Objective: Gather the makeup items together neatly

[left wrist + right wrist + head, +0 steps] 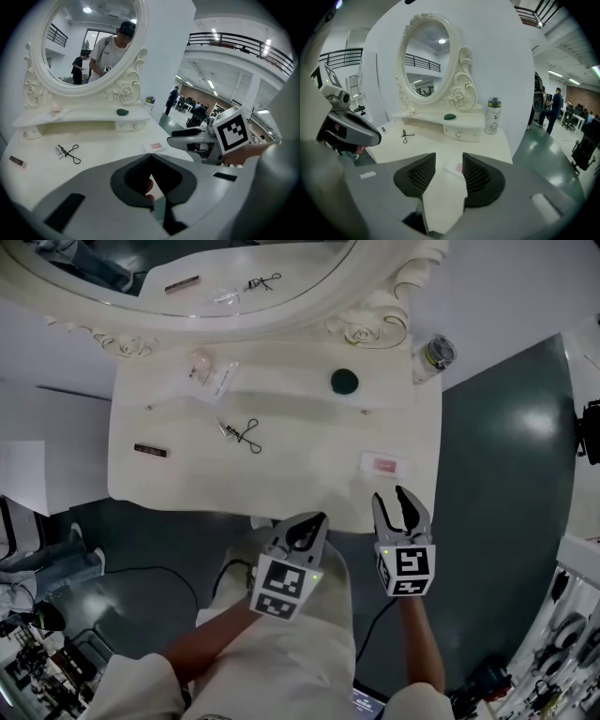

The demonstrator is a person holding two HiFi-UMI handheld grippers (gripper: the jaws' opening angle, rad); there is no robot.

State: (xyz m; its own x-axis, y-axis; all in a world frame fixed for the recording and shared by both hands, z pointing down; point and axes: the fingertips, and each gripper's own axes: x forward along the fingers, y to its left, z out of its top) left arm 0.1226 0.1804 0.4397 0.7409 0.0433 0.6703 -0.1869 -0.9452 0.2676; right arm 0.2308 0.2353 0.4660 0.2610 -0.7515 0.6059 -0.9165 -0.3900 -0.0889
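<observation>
On the white vanity table (187,479) lie a black eyelash curler (246,434), a small brown stick (150,450) at the left, and a pink-and-white packet (382,464) at the right. A dark green item (344,382) and a clear plastic bag (202,371) rest on the raised shelf. My left gripper (319,518) hovers off the table's front edge, its jaw tips touching with nothing held. My right gripper (396,498) stands open at the front right edge, just short of the packet (453,168), which shows between its jaws without being touched.
An oval mirror in an ornate white frame (375,324) stands at the back of the table. A clear bottle (434,356) stands at the back right corner. Dark floor surrounds the table. White paper (23,474) lies at the left.
</observation>
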